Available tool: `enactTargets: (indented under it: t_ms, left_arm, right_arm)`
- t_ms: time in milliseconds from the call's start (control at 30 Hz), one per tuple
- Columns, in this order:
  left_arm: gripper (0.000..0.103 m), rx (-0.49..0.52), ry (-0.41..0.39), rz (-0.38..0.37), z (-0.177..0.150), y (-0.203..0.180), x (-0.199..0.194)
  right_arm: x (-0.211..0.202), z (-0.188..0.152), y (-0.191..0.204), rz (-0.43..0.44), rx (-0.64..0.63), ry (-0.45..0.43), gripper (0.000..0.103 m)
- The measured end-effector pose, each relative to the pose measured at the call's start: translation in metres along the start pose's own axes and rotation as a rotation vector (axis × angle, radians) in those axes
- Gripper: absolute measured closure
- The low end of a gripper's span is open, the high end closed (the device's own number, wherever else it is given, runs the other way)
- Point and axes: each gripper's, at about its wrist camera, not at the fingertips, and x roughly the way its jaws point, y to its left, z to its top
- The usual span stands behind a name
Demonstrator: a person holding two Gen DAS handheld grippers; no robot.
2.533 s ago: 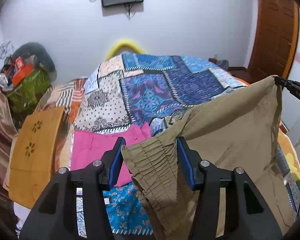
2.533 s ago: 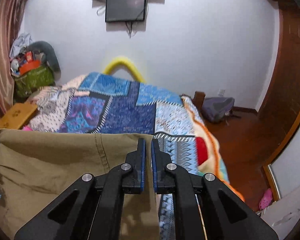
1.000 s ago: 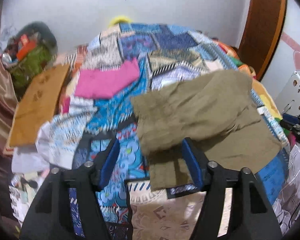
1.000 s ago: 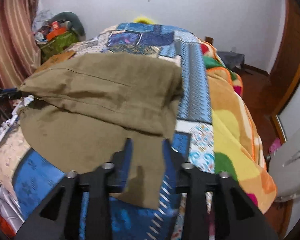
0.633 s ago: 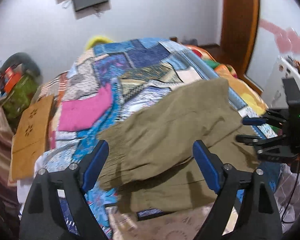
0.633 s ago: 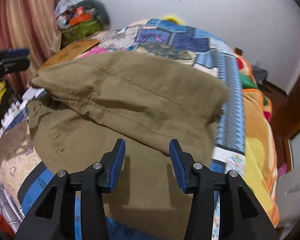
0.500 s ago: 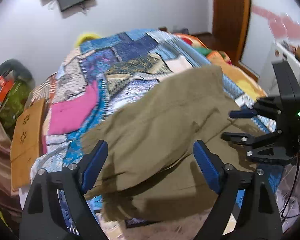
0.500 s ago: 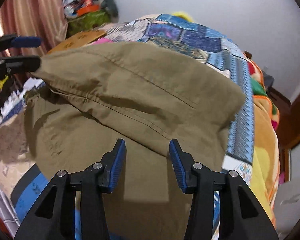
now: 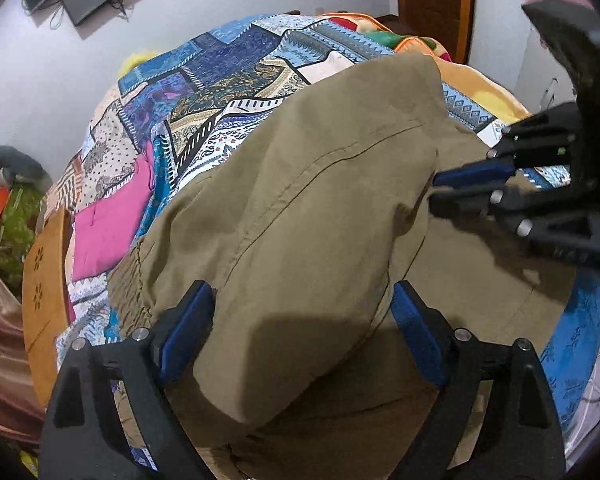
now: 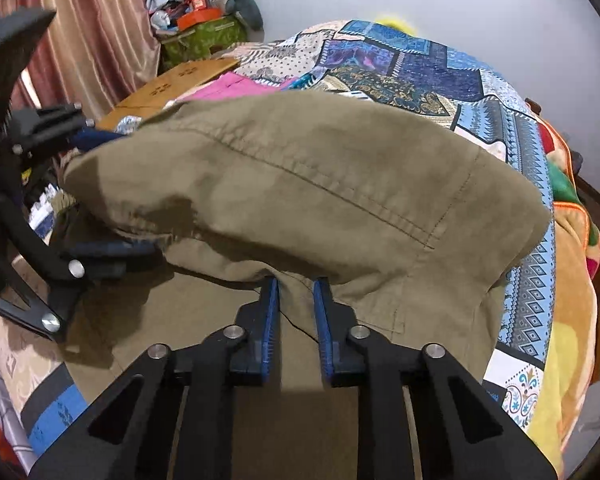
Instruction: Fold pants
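Observation:
Khaki pants [image 9: 320,200] lie on the bed, folded over once, with the upper layer bulging above the lower one. My left gripper [image 9: 300,320] hangs over the near end of the fold. Its jaws are wide and still opening, the bulge lies between its fingers, and the pads do not press it. From the right wrist view, the left gripper [image 10: 112,192] straddles the left end of the pants [image 10: 300,180]. My right gripper [image 10: 296,304] is closing to a narrow gap on the fold's front edge. The left wrist view has the right gripper [image 9: 436,190] nipping that edge.
A patchwork bedspread [image 9: 228,80] covers the bed. A pink garment [image 9: 108,232] lies left of the pants, beside a wooden board [image 9: 44,288]. A curtain [image 10: 80,40] and a heap of bags [image 10: 204,36] stand at the back left. A wooden door [image 9: 432,8] is at the right.
Both grippers let go of the pants once they were laid folded on the bed. The left one opened wide and sank over the fold. The right one narrowed its jaws at the edge.

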Motion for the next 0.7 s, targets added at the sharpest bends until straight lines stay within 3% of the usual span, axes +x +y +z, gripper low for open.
enactTargets:
  t_ms: [400, 467, 567, 700]
  left_arm:
    - [0.013, 0.009, -0.032, 0.040, -0.007, -0.001, -0.021]
    - [0.032, 0.011, -0.060, 0.051, -0.010, -0.001, -0.027]
    - [0.050, 0.019, -0.087, 0.082, -0.013, -0.002, -0.038]
    - [0.068, -0.002, -0.102, 0.028, -0.019, -0.004, -0.052]
  right_arm:
    - [-0.049, 0.006, -0.004, 0.051, 0.061, -0.089, 0.097]
    - [-0.060, 0.005, 0.000, 0.054, 0.052, -0.100, 0.097]
    - [-0.070, 0.002, 0.008, 0.049, 0.030, -0.103, 0.097]
    - [-0.078, -0.006, 0.017, 0.038, 0.014, -0.095, 0.097]
